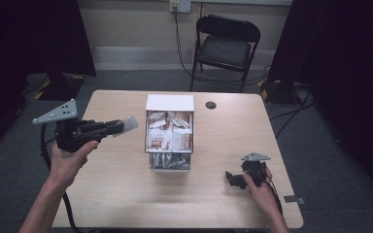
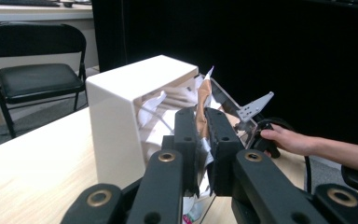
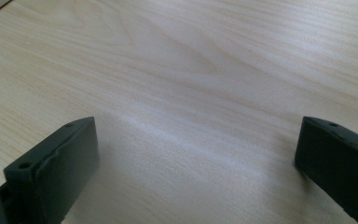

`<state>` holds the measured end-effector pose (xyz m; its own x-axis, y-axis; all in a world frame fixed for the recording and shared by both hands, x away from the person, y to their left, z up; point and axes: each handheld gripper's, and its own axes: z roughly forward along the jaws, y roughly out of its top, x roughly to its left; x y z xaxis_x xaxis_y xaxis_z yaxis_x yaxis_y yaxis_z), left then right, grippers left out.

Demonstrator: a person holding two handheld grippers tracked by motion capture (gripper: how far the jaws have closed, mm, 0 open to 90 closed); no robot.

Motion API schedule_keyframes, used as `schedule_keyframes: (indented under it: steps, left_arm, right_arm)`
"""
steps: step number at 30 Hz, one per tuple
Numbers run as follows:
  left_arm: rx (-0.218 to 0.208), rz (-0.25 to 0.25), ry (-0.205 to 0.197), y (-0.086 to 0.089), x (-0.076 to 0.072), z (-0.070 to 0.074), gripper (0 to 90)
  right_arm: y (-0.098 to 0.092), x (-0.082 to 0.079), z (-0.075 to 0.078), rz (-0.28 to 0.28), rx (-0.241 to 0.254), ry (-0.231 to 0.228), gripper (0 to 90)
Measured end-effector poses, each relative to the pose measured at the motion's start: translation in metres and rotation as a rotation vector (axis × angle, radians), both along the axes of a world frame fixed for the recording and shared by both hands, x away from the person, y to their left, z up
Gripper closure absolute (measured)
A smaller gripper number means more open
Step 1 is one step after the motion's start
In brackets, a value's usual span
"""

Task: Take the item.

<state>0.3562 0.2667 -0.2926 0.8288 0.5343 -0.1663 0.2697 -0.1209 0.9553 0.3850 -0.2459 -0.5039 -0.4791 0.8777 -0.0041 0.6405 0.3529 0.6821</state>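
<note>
1. Packet (image 1: 128, 124), high view: clamped in the left gripper (image 1: 119, 127), held above the table (image 1: 111, 194) at nine o'clock of the white organiser box (image 1: 170, 103). The right gripper (image 1: 230, 178) rests at four o'clock of the box.
2. Left gripper view: jaws closed on the packet (image 2: 204, 100); only its lower edge is pinched, so it could slip free.
3. Right gripper view: jaws wide apart, empty, over bare table (image 3: 191, 70).
</note>
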Motion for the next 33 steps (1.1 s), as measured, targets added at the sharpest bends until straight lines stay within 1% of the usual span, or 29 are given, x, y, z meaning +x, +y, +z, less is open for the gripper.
schedule_keyframes:
  steps: [4,6,7,10,14,18,21,23,25,26,28,30,33]
  left_arm:
    - [0.010,0.012,0.007,0.007,0.001,-0.005,84.5]
    - [0.015,0.028,0.011,0.010,0.001,-0.007,84.6]
    - [0.025,0.030,0.011,0.011,0.001,-0.008,84.5]
    - [0.021,0.037,0.009,0.014,0.000,-0.009,84.5]
    - [0.041,0.041,0.002,0.016,0.000,-0.013,84.4]
    - [0.047,0.054,0.017,0.018,0.002,-0.020,84.5]
    - [0.044,0.062,0.027,0.020,0.004,-0.024,84.5]
    - [0.055,0.083,0.026,0.020,0.005,-0.027,84.5]
    - [0.064,0.088,0.042,0.020,0.008,-0.032,84.5]
    - [0.064,0.089,0.044,0.020,0.009,-0.034,84.6]
    - [0.070,0.094,0.064,0.020,0.012,-0.038,84.5]
    - [0.080,0.102,0.072,0.019,0.015,-0.041,84.6]
    - [0.090,0.110,0.066,0.018,0.014,-0.042,84.6]
  right_arm:
    - [0.000,0.000,0.000,0.000,0.000,0.000,0.0]
    - [0.000,0.000,0.000,0.000,0.000,0.000,0.0]
    - [0.000,0.000,0.000,0.000,0.000,0.000,0.0]
    - [0.000,0.000,0.000,0.000,0.000,0.000,0.0]
    - [0.000,0.000,0.000,0.000,0.000,0.000,0.0]
    - [0.000,0.000,0.000,0.000,0.000,0.000,0.0]
    - [0.000,0.000,0.000,0.000,0.000,0.000,0.0]
    - [0.000,0.000,0.000,0.000,0.000,0.000,0.0]
    - [0.000,0.000,0.000,0.000,0.000,0.000,0.0]
    - [0.000,0.000,0.000,0.000,0.000,0.000,0.0]
    - [0.000,0.000,0.000,0.000,0.000,0.000,0.0]
    - [0.000,0.000,0.000,0.000,0.000,0.000,0.0]
    - [0.000,0.000,0.000,0.000,0.000,0.000,0.0]
